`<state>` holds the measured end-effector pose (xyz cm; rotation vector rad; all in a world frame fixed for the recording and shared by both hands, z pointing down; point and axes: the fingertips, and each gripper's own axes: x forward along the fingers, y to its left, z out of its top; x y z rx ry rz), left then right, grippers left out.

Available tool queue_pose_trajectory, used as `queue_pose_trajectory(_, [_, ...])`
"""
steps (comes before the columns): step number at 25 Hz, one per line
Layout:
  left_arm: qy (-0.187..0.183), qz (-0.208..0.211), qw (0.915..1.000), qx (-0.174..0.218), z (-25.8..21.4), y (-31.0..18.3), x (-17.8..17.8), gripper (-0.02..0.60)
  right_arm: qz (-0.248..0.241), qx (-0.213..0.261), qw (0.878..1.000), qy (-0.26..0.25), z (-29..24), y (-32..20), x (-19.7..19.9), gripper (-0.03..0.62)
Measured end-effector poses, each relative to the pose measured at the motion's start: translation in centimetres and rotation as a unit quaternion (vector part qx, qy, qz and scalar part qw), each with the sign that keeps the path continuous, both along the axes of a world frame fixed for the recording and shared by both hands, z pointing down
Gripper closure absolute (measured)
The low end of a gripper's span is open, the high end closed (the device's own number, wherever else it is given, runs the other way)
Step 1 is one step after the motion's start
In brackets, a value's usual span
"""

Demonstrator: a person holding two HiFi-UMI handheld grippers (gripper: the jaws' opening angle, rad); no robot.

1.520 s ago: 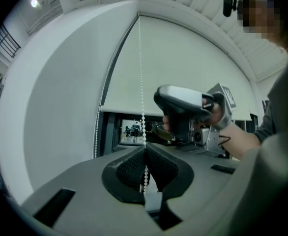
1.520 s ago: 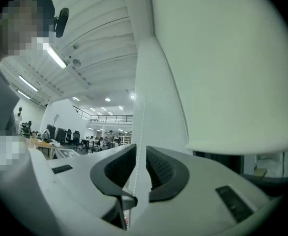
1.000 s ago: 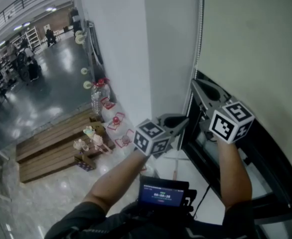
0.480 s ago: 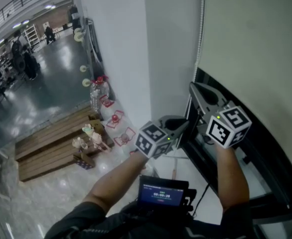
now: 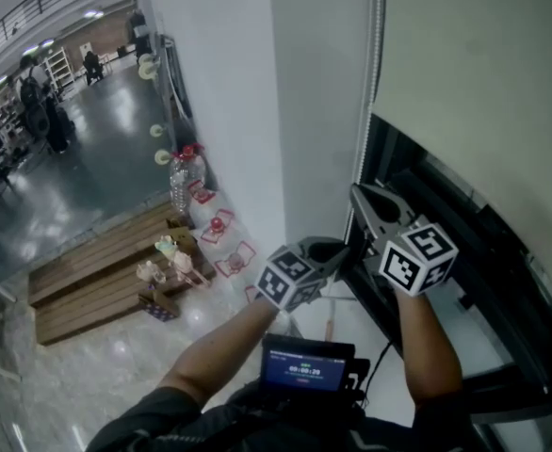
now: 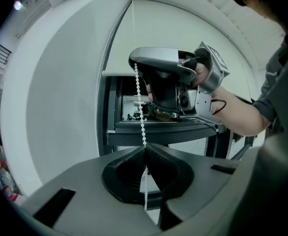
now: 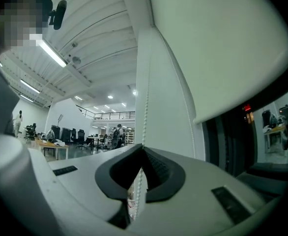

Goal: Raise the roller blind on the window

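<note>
Left gripper, head view: jaws pressed together on the bead chain. It sits low on the chain with its marker cube turned up toward the camera. The forearm reaches in from the lower left, close to level. The right gripper grips the same chain just above, jaws likewise pinched shut on it. Its nose points up and left at the chain, and its forearm rises from below. The roller blind hangs to the right of the chain. Its bottom edge is partway up, and the dark window frame is exposed beneath it. A white wall stands to the left of the chain.

Left gripper view: the chain drops straight into the closed tips and comes out again in the hollow behind them. Higher up the chain we see the right gripper nose-on, with the right hand wrapped round its grip. The blind's bottom edge lies behind the chain at about that height.

Right gripper view: the tips meet on the chain, which climbs away above them along the white wall. The blind fills the area to the right of the chain, with dark window below its edge.
</note>
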<state>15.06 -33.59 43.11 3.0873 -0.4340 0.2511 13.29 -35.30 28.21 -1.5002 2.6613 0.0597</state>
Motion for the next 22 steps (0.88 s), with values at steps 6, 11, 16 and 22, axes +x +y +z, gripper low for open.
queue_pose_trajectory(6, [-0.012,0.001,0.9998,-0.017,2.4,0.1,-0.3,0.581,0.003,-0.015,1.000,0.002,2.2,0.1,-0.5,0.594])
queue_pose_trajectory(11, [-0.005,0.001,0.9993,-0.038,3.2,-0.2,-0.4,0.583,-0.003,-0.017,1.000,-0.002,2.6,0.2,-0.3,0.594])
queue_pose_trajectory(16, [-0.010,-0.022,0.9997,-0.009,1.9,-1.0,-3.1,0.484,0.000,-0.020,1.000,-0.006,2.6,0.4,-0.2,0.594])
queue_pose_trajectory(22, [0.080,-0.026,0.9965,0.000,-6.7,-1.6,-5.9,0.471,-0.005,-0.018,1.000,-0.010,2.5,0.4,-0.2,0.594])
